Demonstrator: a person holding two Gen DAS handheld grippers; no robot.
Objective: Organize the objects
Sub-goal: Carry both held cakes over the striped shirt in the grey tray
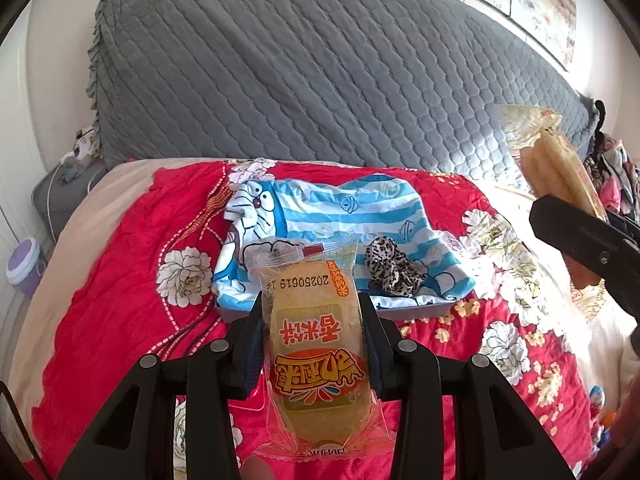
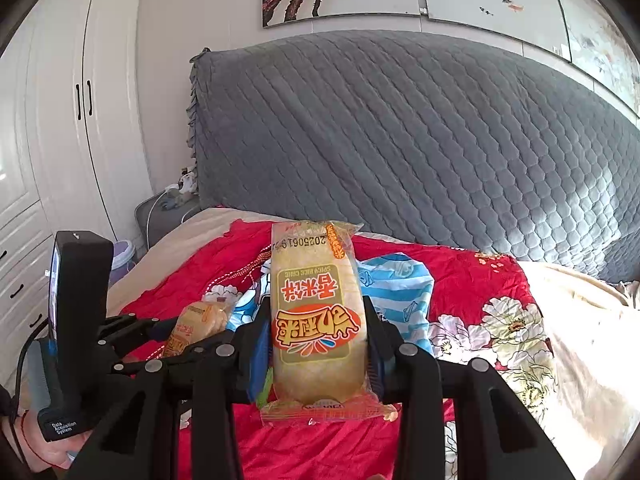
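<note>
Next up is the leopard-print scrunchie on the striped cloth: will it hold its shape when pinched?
Probably not: the scrunchie lies in bunched folds, so likely soft and squashy. It looks light and unlikely to roll, but may drag the striped cloth underneath.

Two grippers, each clamped on one packet: the left gripper (image 1: 314,344) around one rice-cake packet (image 1: 316,340), the right gripper (image 2: 316,344) around a second rice-cake packet (image 2: 314,320). Total rice-cake packets: two, of matching orange-and-yellow print.

One tray (image 1: 424,309) lined with one blue-and-white striped cartoon cloth (image 1: 320,208). On that cloth: one leopard-print scrunchie (image 1: 394,268). One further clear wrapper (image 1: 276,250) lies behind the left packet; its contents cannot be told.

One red floral bedspread (image 1: 120,300). One grey quilted headboard cover (image 1: 320,72). One purple-lidded bin (image 1: 24,266) beside the bed. One white wardrobe (image 2: 60,120), with two dark door handles showing.
</note>
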